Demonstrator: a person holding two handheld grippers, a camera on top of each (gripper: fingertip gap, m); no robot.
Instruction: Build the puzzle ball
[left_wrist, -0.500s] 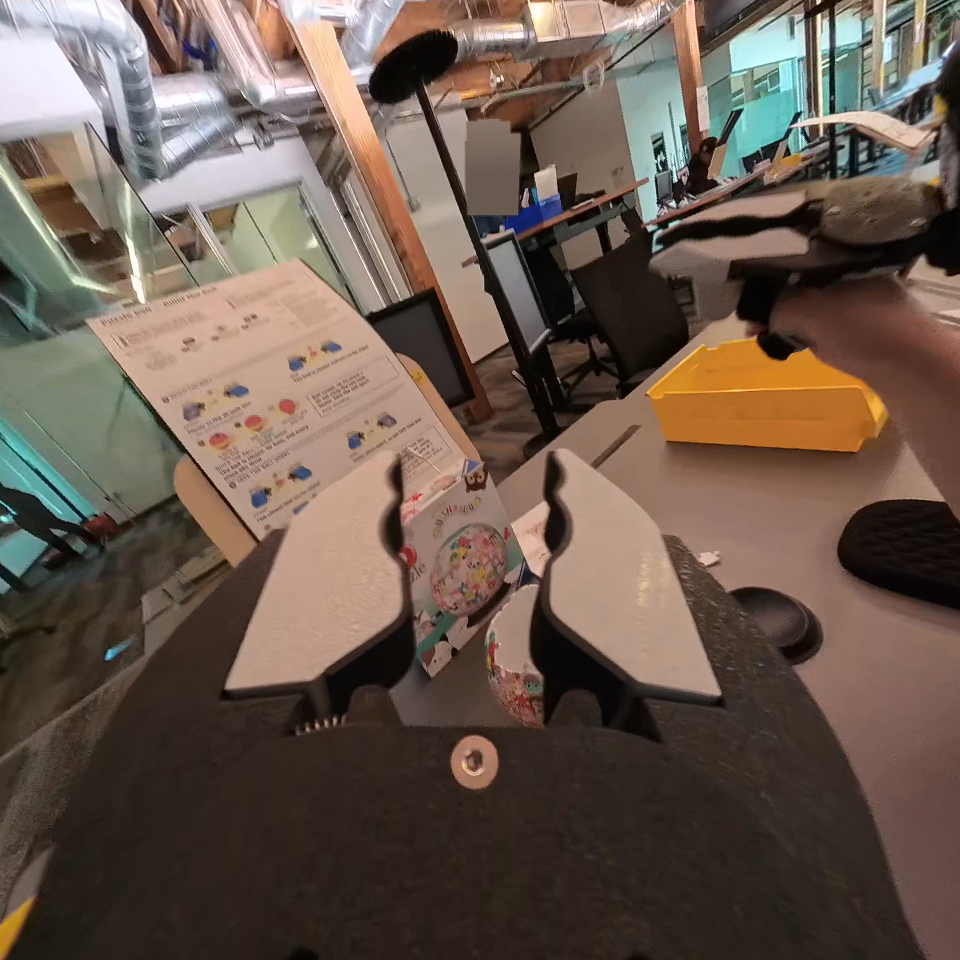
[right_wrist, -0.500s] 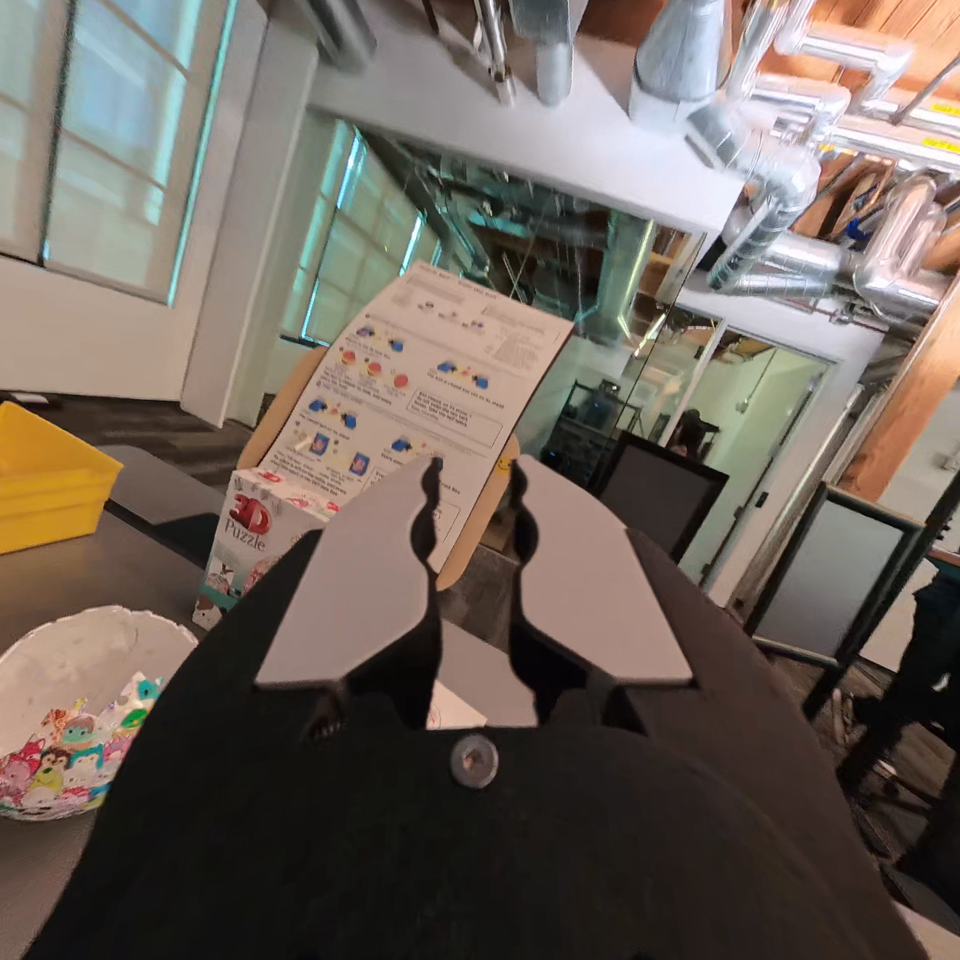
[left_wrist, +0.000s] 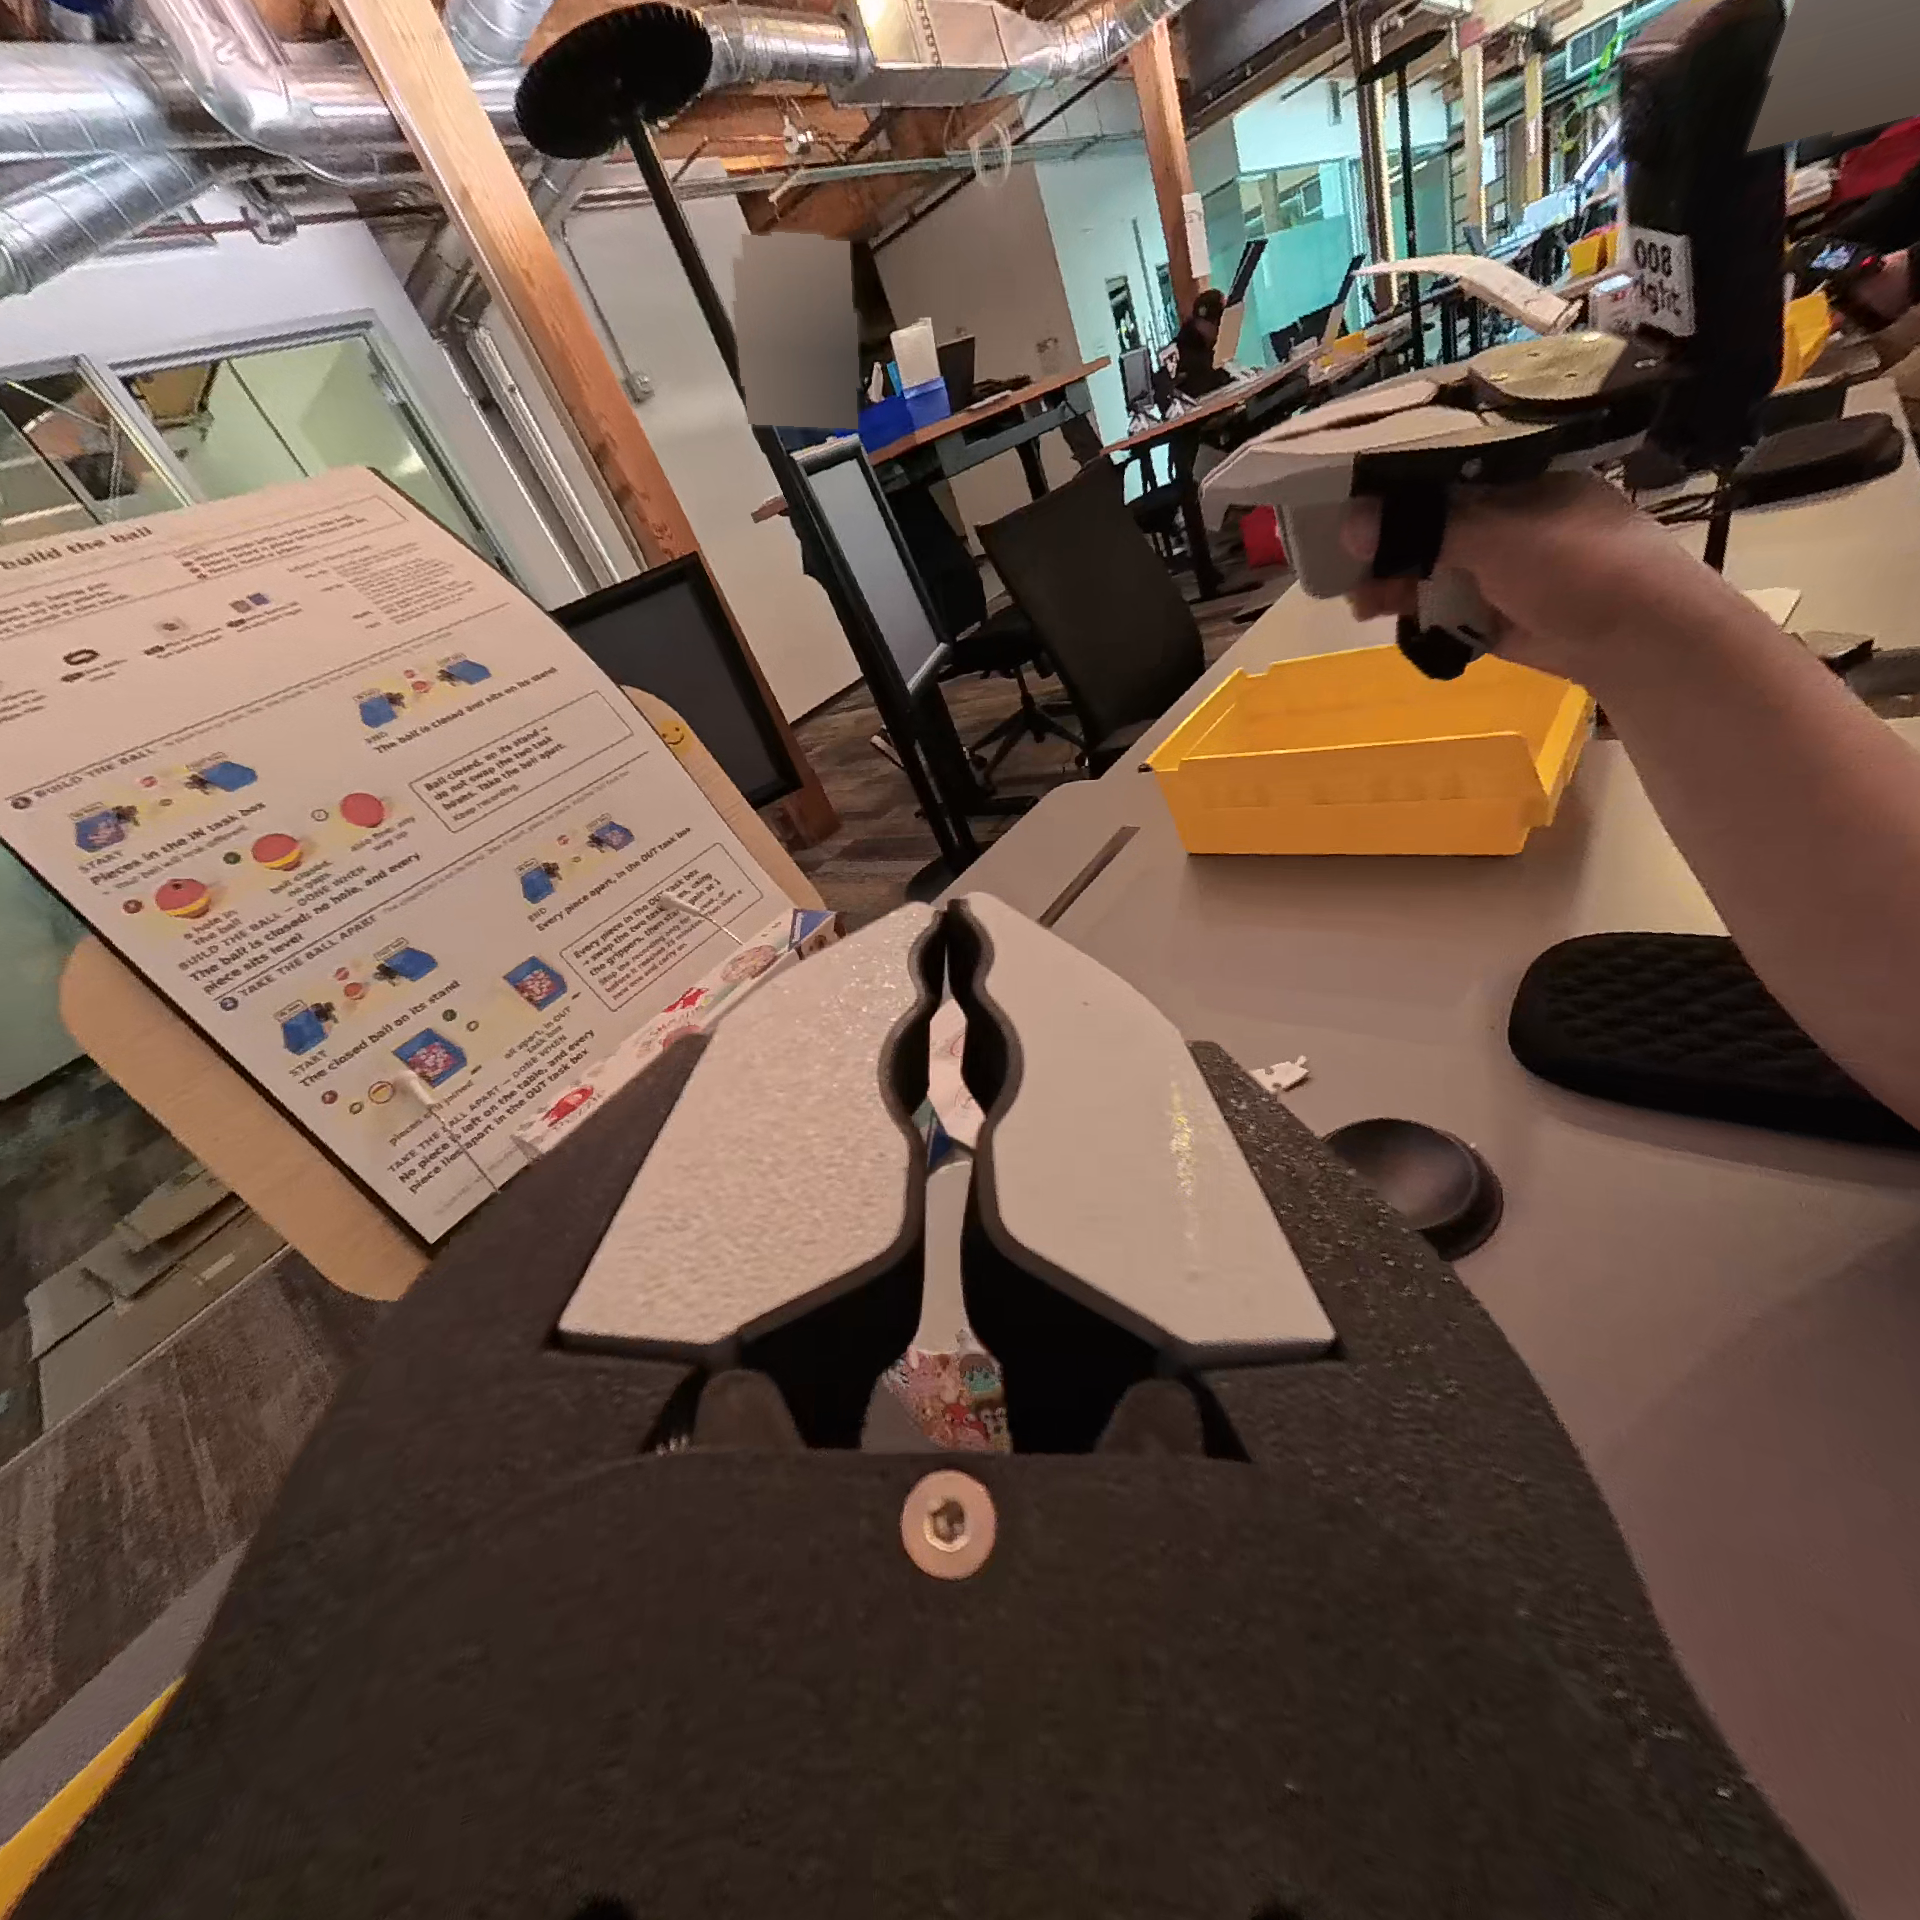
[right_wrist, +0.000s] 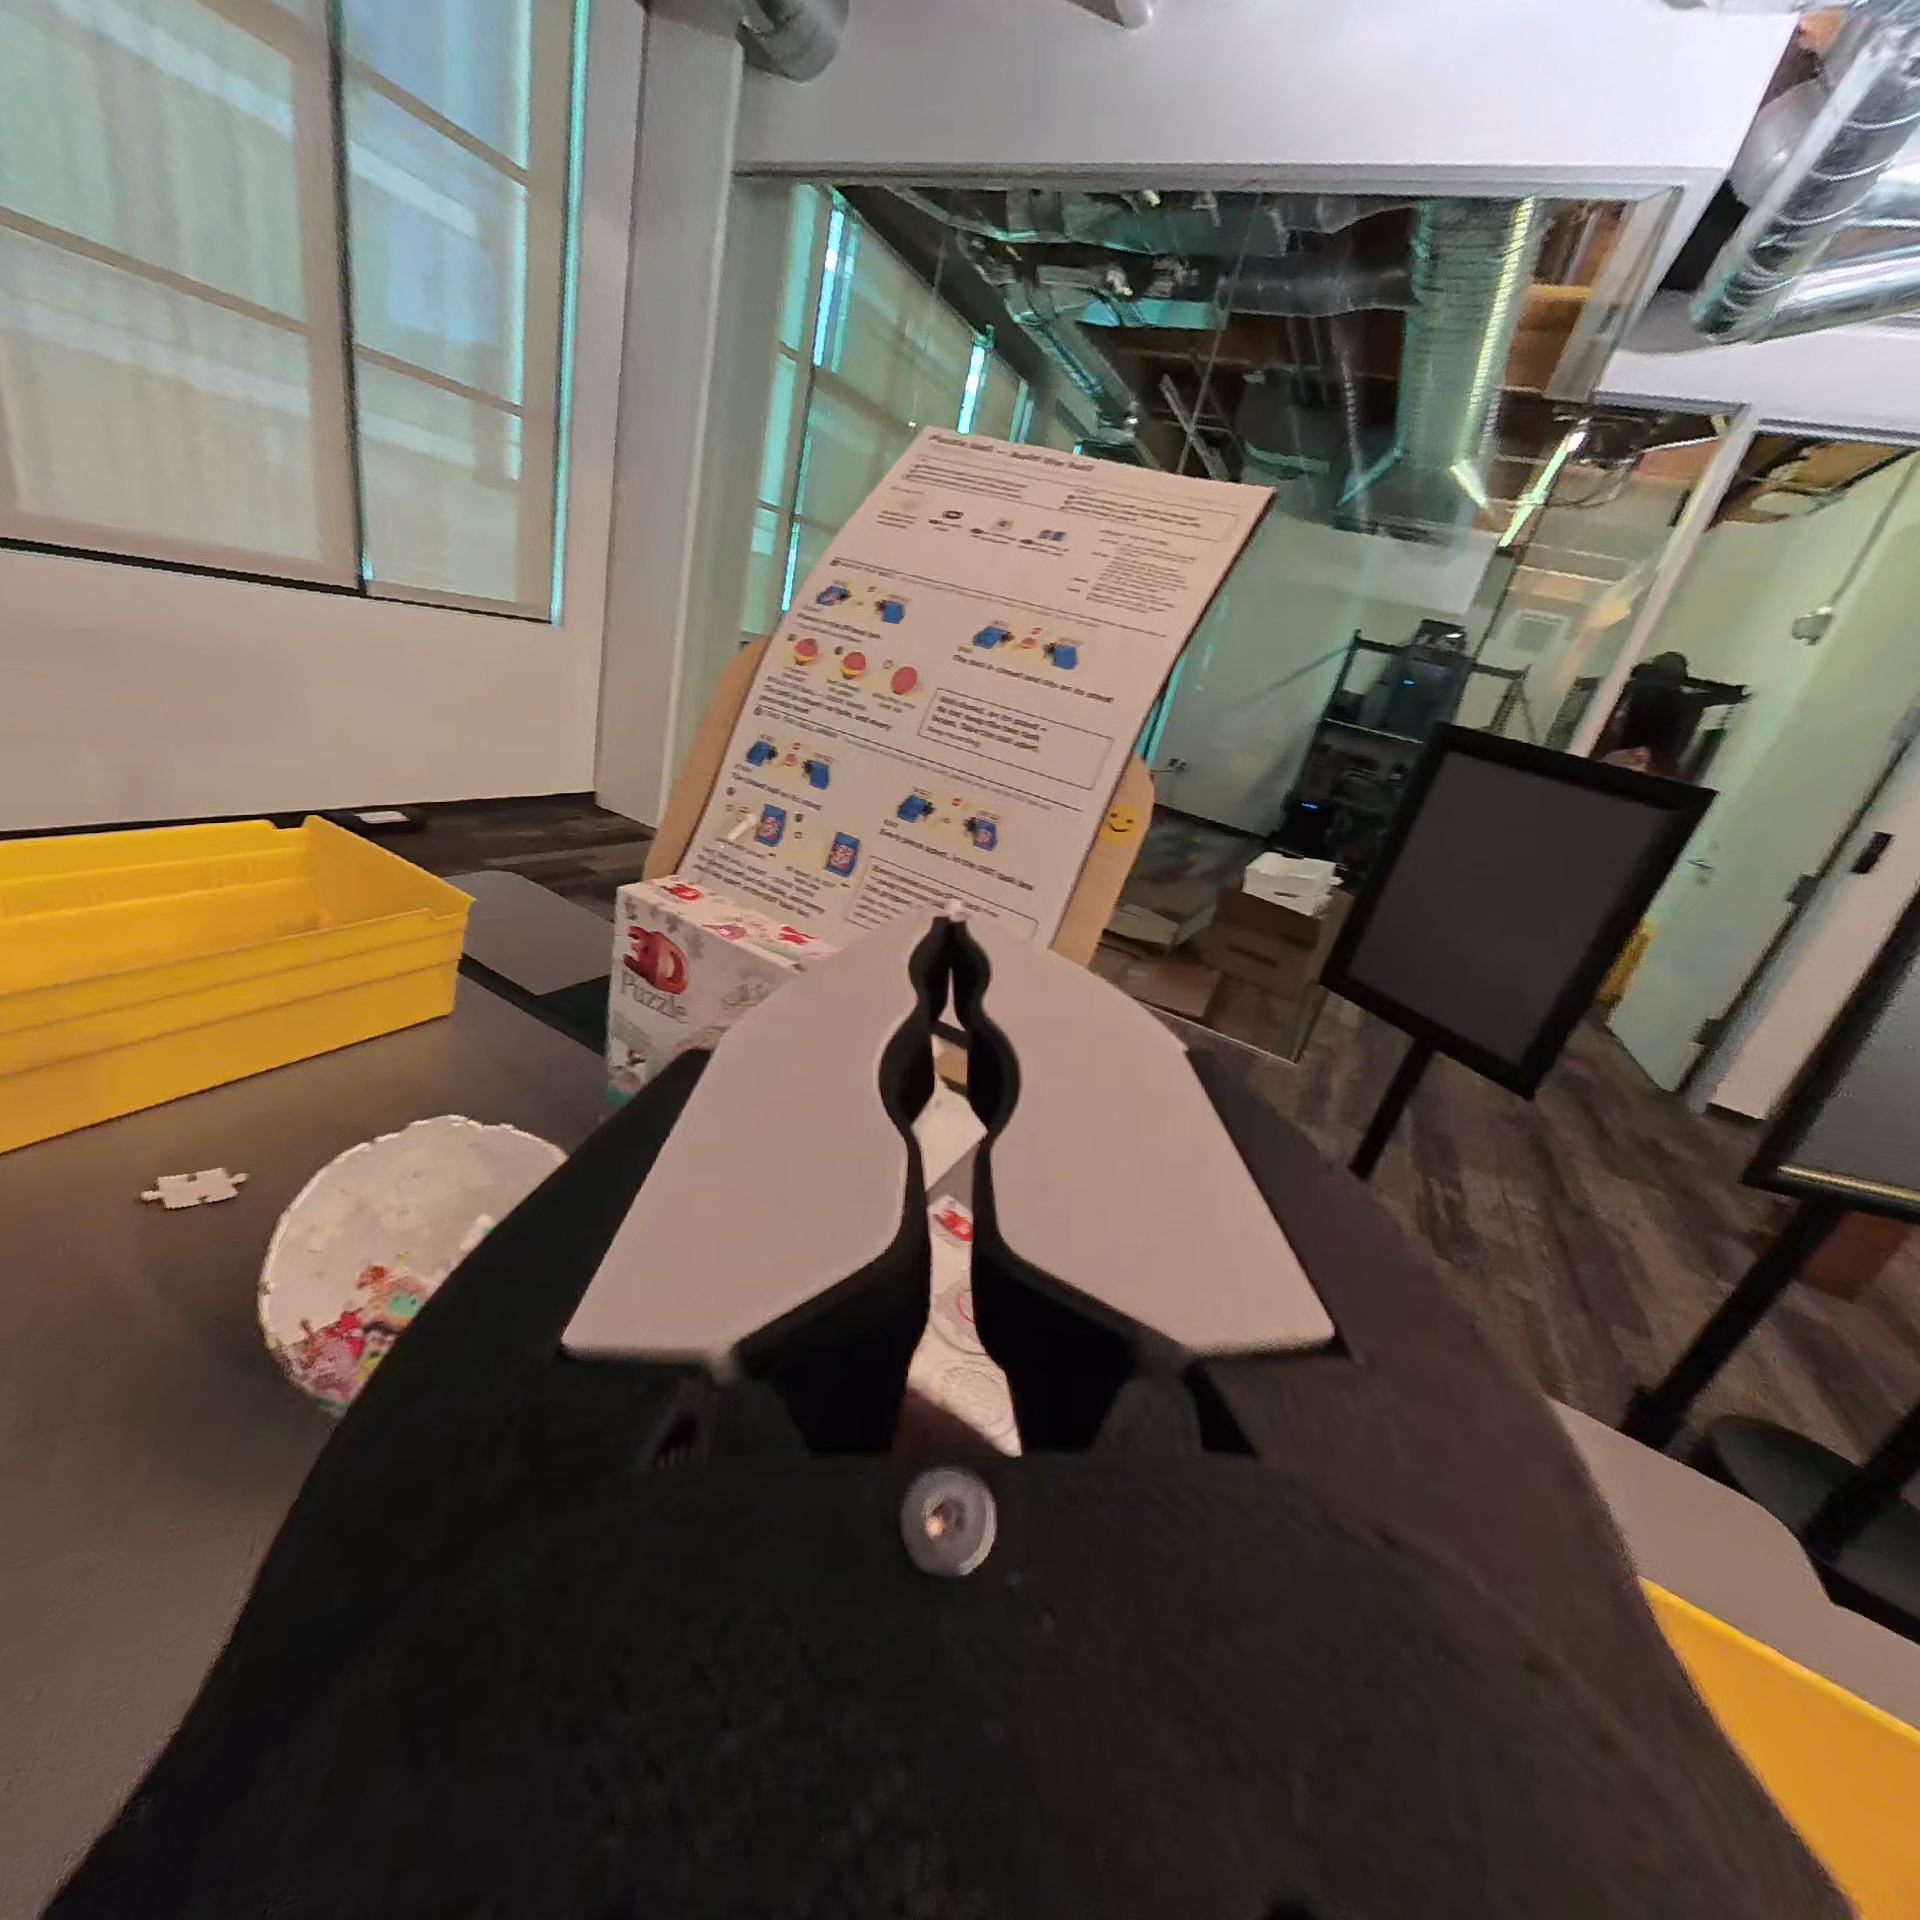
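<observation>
Both grippers are now seen with jaws drawn together at the tips, where half a second ago a clear gap was held between each pair of fingers. Nothing is seen gripped by the left gripper or the right gripper, which is raised well above the table. The half-built puzzle ball, an open shell with its white inside facing up, is left resting on the table near the puzzle box; a loose piece lies just beside it, between it and the yellow bin. No piece has been taken up, so the build is judged barely resumed.
</observation>
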